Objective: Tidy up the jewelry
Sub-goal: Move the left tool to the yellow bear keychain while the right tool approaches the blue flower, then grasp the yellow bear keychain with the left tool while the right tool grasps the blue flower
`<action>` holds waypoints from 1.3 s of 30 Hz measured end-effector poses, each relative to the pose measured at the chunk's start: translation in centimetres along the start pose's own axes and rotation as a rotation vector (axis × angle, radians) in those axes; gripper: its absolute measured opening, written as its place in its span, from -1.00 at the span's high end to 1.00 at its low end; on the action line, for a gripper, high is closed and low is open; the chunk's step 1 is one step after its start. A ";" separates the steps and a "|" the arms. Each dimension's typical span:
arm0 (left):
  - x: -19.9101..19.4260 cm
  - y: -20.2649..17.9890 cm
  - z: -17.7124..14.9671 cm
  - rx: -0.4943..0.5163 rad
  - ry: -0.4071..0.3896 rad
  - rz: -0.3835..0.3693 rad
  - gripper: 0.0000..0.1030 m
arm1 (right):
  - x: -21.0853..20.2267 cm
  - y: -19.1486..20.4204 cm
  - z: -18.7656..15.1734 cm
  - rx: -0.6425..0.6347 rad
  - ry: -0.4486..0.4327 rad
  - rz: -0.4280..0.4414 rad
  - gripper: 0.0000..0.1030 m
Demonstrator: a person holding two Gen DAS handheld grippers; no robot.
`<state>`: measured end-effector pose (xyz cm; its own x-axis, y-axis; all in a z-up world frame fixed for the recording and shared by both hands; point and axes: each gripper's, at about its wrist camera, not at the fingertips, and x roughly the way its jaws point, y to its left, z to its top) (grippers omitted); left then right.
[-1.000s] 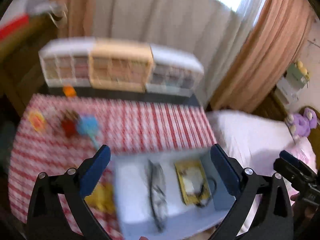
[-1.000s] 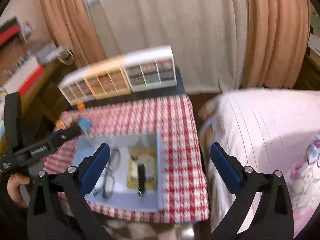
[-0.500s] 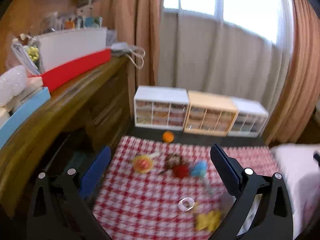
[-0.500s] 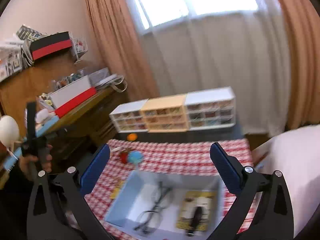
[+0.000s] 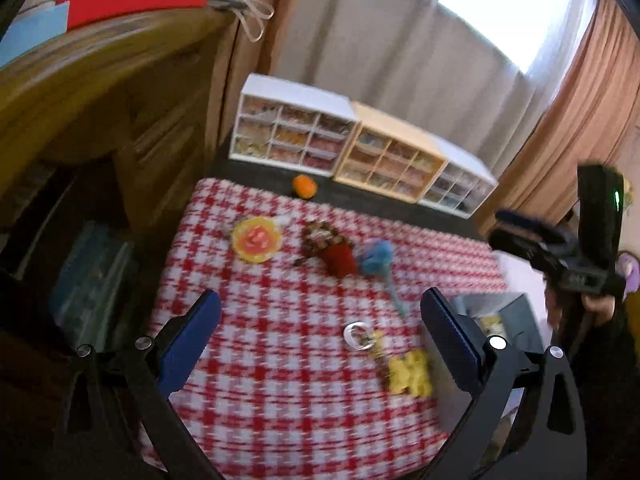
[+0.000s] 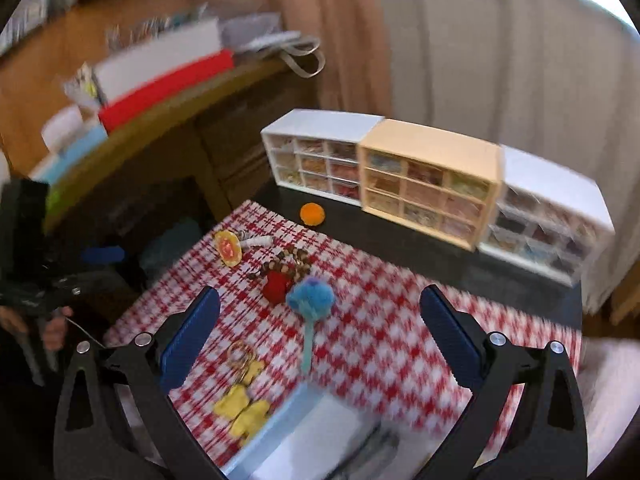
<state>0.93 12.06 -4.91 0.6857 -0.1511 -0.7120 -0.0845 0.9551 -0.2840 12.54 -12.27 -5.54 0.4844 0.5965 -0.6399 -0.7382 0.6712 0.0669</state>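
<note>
Both claws hang empty, jaws wide apart. The yellow charm [image 6: 242, 408] lies on the checked cloth [image 6: 380, 344] at seven o'clock of the right claw [image 6: 320, 328], long axis toward twelve. From the left claw [image 5: 320, 334] it [image 5: 410, 372] sits at four o'clock, about as near.

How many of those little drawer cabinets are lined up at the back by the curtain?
3, side by side beyond the checked cloth: a white cabinet at the left, a cream cabinet in the middle, and another white cabinet at the right. None looks hidden.

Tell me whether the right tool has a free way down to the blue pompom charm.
Probably yes: the right tool is open above the cloth, and the blue pompom charm lies uncovered ahead of it, touching the red charm.
</note>
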 end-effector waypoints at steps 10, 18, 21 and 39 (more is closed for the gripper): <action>-1.1 2.9 0.1 0.009 0.011 0.099 -0.93 | 8.3 0.0 0.8 -0.207 0.268 0.033 -0.64; 1.9 3.0 1.4 -0.059 0.102 0.007 -0.92 | 11.2 0.2 -0.5 -0.222 0.366 0.052 -0.61; 2.6 0.0 1.1 -0.003 0.141 -0.040 -0.92 | 11.9 0.2 -0.7 -0.214 0.380 0.067 -0.56; 9.4 -4.8 -8.4 -0.315 0.287 -0.452 -0.81 | 11.9 -0.7 -1.6 -0.129 0.366 0.119 -0.34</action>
<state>1.71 3.91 -15.64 0.4854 -0.6276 -0.6087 -0.0699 0.6661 -0.7426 18.03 -6.36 -14.40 0.2100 0.4556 -0.8651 -0.8432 0.5323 0.0757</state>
